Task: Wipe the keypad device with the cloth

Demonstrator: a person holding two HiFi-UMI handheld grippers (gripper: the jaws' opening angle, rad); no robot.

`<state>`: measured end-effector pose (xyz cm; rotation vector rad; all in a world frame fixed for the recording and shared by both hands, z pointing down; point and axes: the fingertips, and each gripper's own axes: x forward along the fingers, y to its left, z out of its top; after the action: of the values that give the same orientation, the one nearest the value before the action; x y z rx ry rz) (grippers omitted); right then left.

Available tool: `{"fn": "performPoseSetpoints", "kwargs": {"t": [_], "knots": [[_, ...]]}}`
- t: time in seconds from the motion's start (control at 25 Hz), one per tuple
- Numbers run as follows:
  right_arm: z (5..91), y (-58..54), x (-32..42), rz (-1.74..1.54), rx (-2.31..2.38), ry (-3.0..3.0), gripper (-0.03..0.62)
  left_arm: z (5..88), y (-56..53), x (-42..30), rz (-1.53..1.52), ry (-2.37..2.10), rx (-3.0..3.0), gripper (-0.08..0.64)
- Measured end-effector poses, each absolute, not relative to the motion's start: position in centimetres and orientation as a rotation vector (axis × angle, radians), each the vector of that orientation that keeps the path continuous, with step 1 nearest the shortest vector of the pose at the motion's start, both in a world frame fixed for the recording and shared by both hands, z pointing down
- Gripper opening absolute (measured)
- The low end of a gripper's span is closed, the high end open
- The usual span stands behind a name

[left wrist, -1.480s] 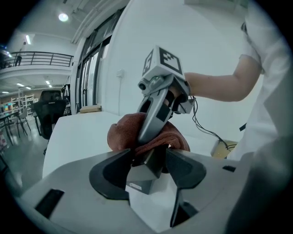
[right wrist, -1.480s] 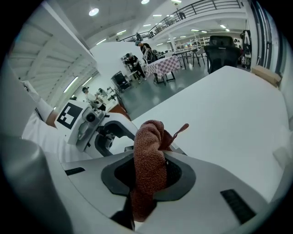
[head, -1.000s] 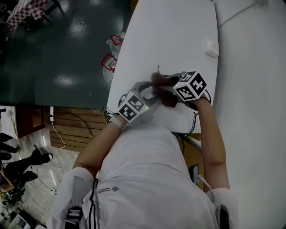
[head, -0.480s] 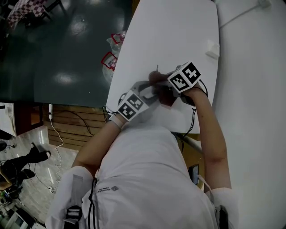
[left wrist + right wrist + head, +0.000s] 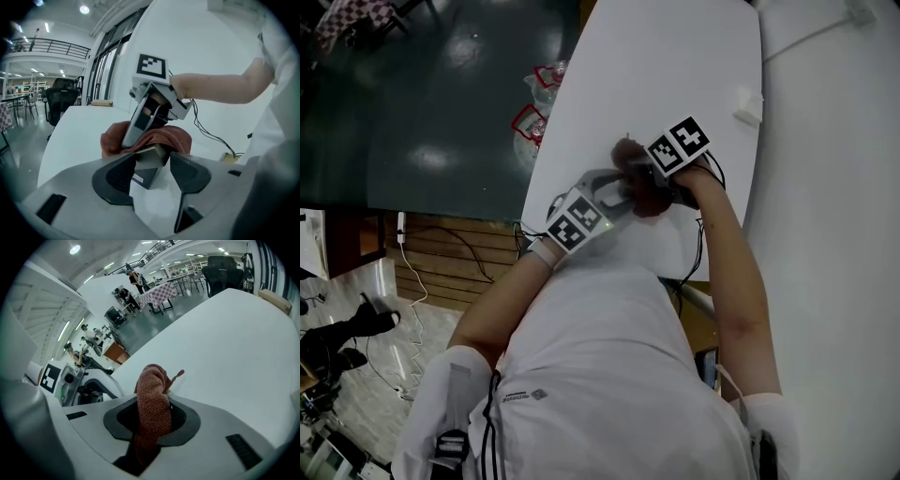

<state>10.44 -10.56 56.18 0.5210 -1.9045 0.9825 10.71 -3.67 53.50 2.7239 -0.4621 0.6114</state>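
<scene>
In the left gripper view my left gripper point(image 5: 152, 160) is shut on the dark grey keypad device point(image 5: 144, 174), held just above the white table point(image 5: 84, 136). A reddish-brown cloth point(image 5: 165, 138) lies over the device's far end. The right gripper point(image 5: 146, 112) presses down on the cloth there. In the right gripper view my right gripper point(image 5: 152, 420) is shut on the cloth point(image 5: 152, 401), and the left gripper point(image 5: 79, 383) shows at the left. From the head view the left gripper point(image 5: 614, 195) and the right gripper point(image 5: 654, 176) meet at the cloth point(image 5: 636, 183) near the table's front. The device is hidden there.
A small white block point(image 5: 746, 105) lies on the table point(image 5: 666, 66) at the far right, near a white cable point(image 5: 806, 33). Red and white packets point(image 5: 534, 112) sit past the table's left edge. A black cable point(image 5: 703, 253) runs along my right forearm. People and chairs point(image 5: 136, 282) stand far off.
The right gripper has slid left and away across the device with the cloth in it. The left gripper has barely moved.
</scene>
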Motion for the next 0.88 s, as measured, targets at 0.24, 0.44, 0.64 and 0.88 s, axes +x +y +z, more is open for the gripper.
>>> {"fn": "performPoseSetpoints", "kwargs": {"t": [0.24, 0.44, 0.64, 0.88], "knots": [[59.0, -12.5, 11.2, 0.966, 0.56, -1.833, 0.083, 53.6, -3.1, 11.3, 0.618, -0.437, 2.724, 0.235], [60.3, -13.8, 11.4, 0.983, 0.581, -1.825, 0.083, 53.6, -3.4, 11.4, 0.611, -0.431, 2.718, 0.236], [60.6, -14.4, 11.5, 0.914, 0.616, -1.867, 0.083, 53.8, -3.2, 11.2, 0.612, -0.42, 2.722, 0.238], [56.5, -13.2, 13.3, 0.845, 0.649, -1.937, 0.083, 53.9, -3.1, 11.5, 0.629, -0.416, 2.752, 0.236]]}}
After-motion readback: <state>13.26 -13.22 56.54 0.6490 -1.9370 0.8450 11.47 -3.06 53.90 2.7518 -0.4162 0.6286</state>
